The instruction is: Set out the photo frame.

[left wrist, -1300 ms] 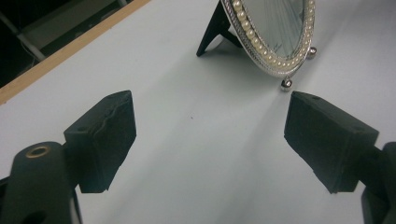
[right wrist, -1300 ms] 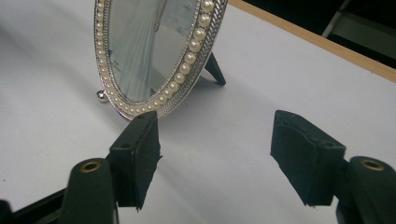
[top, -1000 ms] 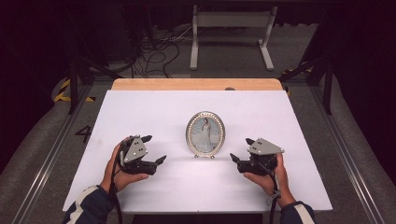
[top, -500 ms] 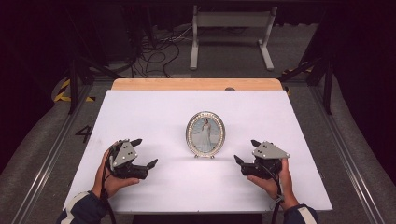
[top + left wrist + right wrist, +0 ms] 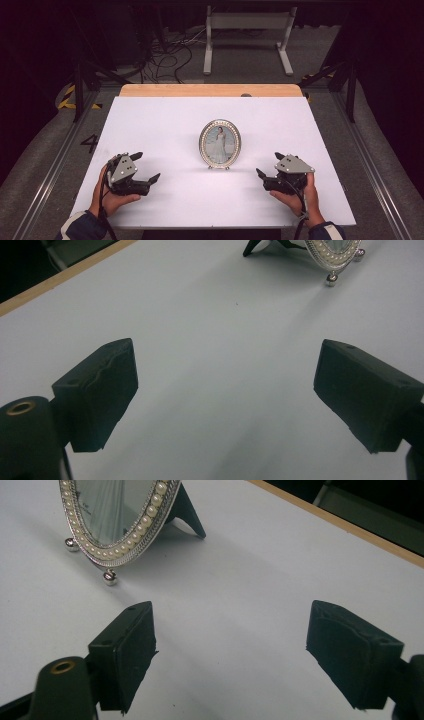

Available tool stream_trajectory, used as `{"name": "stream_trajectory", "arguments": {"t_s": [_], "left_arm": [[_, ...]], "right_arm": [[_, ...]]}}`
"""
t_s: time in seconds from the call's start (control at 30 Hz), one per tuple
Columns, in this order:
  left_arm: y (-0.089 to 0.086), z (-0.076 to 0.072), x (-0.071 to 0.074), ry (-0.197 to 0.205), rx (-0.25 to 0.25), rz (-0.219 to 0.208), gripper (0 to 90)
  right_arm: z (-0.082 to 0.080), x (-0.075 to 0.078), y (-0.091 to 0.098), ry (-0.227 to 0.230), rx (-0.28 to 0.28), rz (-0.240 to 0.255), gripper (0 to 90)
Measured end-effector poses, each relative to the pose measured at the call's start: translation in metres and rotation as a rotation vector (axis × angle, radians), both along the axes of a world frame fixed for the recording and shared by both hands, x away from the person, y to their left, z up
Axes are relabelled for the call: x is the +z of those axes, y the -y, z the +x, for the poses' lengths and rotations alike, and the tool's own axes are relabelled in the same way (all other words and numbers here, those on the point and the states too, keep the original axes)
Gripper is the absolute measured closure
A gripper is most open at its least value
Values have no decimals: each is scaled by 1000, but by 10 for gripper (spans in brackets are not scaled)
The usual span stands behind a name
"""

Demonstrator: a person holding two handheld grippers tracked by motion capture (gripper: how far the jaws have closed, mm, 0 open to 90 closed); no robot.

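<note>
My left gripper (image 5: pixel 146 167) rests near the left, fingers spread wide, holding nothing. The oval pearl-rimmed photo frame (image 5: pixel 220 143) stands upright mid-tabletop (image 5: pixel 165 120), between both grippers, untouched. My right gripper (image 5: pixel 268 164) sits near right, fingers equally wide, empty.

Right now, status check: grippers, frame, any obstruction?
Left gripper open, empty, low over table. Right gripper open, empty, right of the frame. Oval picture frame upright mid-table, untouched. Nothing between grippers and frame.
</note>
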State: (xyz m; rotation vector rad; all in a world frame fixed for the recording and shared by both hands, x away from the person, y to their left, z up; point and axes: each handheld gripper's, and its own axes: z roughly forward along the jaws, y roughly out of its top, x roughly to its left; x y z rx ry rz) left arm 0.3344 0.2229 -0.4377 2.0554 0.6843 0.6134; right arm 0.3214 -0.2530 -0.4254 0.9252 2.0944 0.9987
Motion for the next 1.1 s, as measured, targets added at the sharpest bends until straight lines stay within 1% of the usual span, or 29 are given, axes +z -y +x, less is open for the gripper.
{"name": "stream_trajectory", "arguments": {"t_s": [0.03, 0.17, 0.27, 0.5, 0.6, 0.67, 0.73, 0.77, 0.8, 0.9, 1.0, 1.1], "left_arm": [[-2, -1, 0, -3, 7, 1, 114], [-4, -2, -3, -10, 10, 9, 114], [-6, -3, -4, -12, 9, 17, 114], [-13, -6, -8, -21, 27, 21, 114], [-16, -7, -9, -24, 32, 30, 114], [-18, -8, -10, -21, 26, 29, 114], [-21, -9, -11, -19, 33, 36, 116], [-22, -10, -11, -24, 38, 34, 117], [-24, -10, -12, -23, 38, 40, 116], [-28, -11, -13, -30, 47, 33, 116], [-30, -12, -15, -36, 56, 34, 116], [-33, -13, -18, -40, 57, 43, 118]], "right_arm": [[-1, -1, 2, -2, -5, -3, 200], [-2, -1, 5, 2, -21, -20, 199], [-4, -2, 10, -3, -30, -15, 198], [-9, -5, 22, -6, -54, -5, 196], [-10, -6, 27, -7, -64, -2, 196], [-12, -6, 31, -8, -71, 0, 196], [-13, -7, 34, -12, -77, 2, 196], [-13, -8, 35, -13, -81, 3, 196], [-14, -8, 37, -15, -83, 3, 196], [-16, -10, 40, -16, -96, -4, 196], [-18, -11, 43, -24, -103, 2, 196], [-20, -14, 47, -25, -109, -2, 196]]}}
